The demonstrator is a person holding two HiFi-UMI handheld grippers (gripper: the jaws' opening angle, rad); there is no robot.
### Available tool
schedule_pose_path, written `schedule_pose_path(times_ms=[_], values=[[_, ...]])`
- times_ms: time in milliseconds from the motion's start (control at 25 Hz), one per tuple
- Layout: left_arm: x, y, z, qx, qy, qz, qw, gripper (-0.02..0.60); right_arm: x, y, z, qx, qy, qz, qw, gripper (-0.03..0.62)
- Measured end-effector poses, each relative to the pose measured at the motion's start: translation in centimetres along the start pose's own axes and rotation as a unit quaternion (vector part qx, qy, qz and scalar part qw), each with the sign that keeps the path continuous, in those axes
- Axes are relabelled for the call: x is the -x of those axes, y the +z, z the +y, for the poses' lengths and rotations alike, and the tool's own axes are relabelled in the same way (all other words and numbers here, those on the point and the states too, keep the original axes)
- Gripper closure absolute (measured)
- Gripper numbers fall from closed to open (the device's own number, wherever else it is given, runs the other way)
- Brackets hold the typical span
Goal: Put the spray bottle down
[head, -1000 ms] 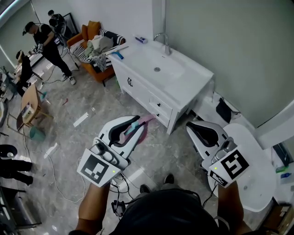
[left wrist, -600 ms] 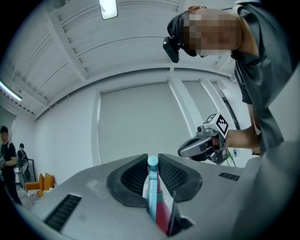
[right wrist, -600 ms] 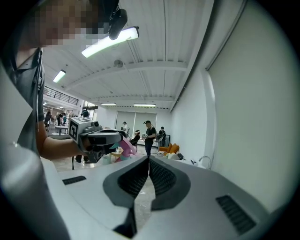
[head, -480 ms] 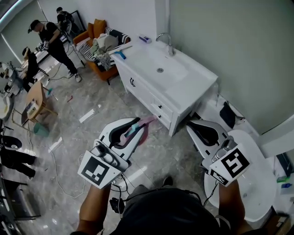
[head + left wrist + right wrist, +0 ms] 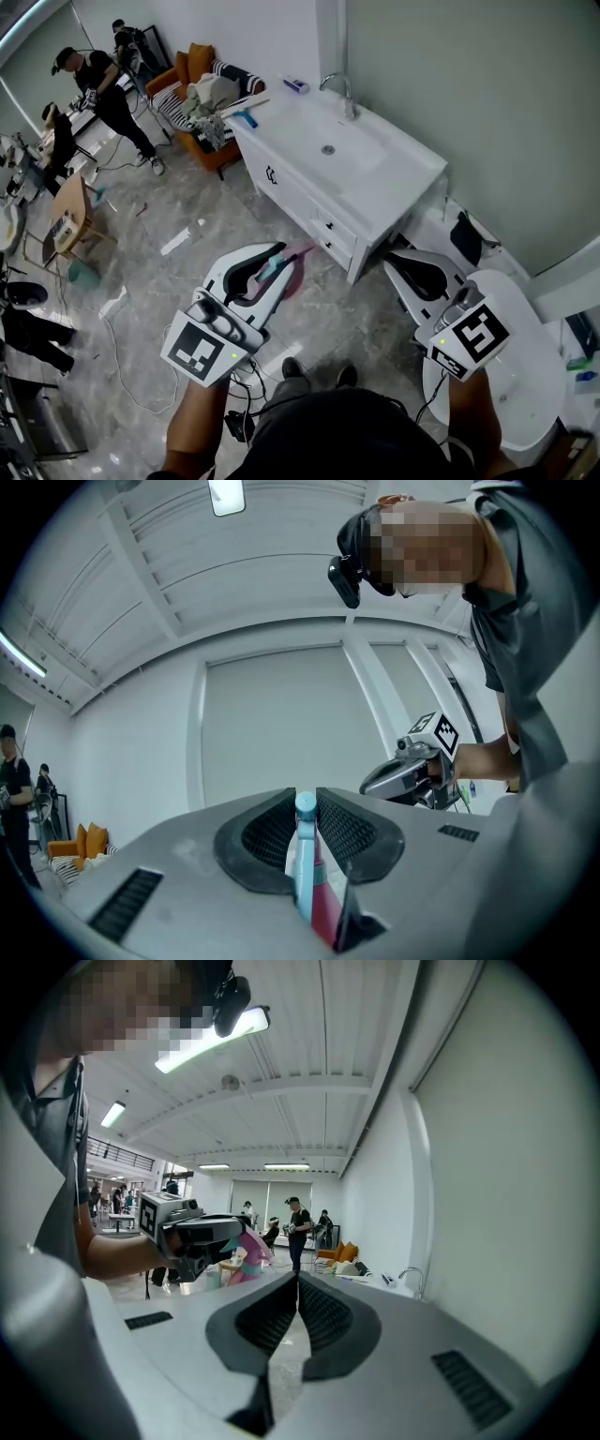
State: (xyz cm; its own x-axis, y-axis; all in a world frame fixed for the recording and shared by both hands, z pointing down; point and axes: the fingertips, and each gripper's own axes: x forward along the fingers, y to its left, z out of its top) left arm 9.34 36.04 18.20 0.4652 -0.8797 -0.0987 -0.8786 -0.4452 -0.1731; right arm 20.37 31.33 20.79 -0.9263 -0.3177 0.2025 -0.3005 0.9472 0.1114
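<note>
The spray bottle [image 5: 293,262], pink with a teal head, is held above the floor between the jaws of my left gripper [image 5: 273,259], which is shut on it. In the left gripper view the bottle [image 5: 307,874] stands pinched between the two black pads, its teal top at the jaw tips. My right gripper [image 5: 413,263] hovers at the right with its jaws closed together and nothing in them; the right gripper view shows the pads [image 5: 281,1312] meeting. From there the left gripper [image 5: 187,1232] and the pink bottle [image 5: 247,1245] appear at the left.
A white vanity [image 5: 394,187] with a sink basin and a faucet [image 5: 339,89] stands ahead against the wall. A white tub [image 5: 525,366] lies at the right. Behind left are an orange sofa [image 5: 192,56] with clutter, people [image 5: 103,89], small tables, and a cable [image 5: 112,347] on the marble floor.
Both grippers keep their grip and pose. The view has drifted slightly, so the vanity sits a little lower and further right in the head view.
</note>
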Motion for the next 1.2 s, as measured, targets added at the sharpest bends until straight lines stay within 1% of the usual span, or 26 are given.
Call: schedule_pose_path(times_ms=[360,680,800,920,1040,1200], values=[[0.1,-0.2,4.8,-0.004,-0.055,-0.008,0.9984,0.513,-4.1,1.5,-0.2,-0.006,-0.052,0.001,0.999,0.585],[1.2,-1.8,8.8,0.009,-0.079,-0.027,0.9964,0.514,-8.0,1.6,0.6,-0.004,-0.083,0.011,0.996,0.585],[1.0,-2.4,10.1,0.013,-0.084,-0.026,0.9961,0.514,-9.3,1.8,0.3,-0.002,-0.086,0.012,0.996,0.585],[-0.3,-2.9,11.3,0.019,-0.081,-0.025,0.9963,0.514,-10.2,1.5,-1.0,-0.005,-0.079,0.017,0.997,0.585],[-2.2,-3.6,12.0,0.018,-0.075,-0.017,0.9969,0.514,-10.8,1.0,-3.2,-0.010,-0.071,0.020,0.997,0.585],[-5.1,-4.3,12.7,0.022,-0.057,-0.009,0.9981,0.514,-11.5,0.4,-6.6,-0.012,-0.051,0.021,0.998,0.585]])
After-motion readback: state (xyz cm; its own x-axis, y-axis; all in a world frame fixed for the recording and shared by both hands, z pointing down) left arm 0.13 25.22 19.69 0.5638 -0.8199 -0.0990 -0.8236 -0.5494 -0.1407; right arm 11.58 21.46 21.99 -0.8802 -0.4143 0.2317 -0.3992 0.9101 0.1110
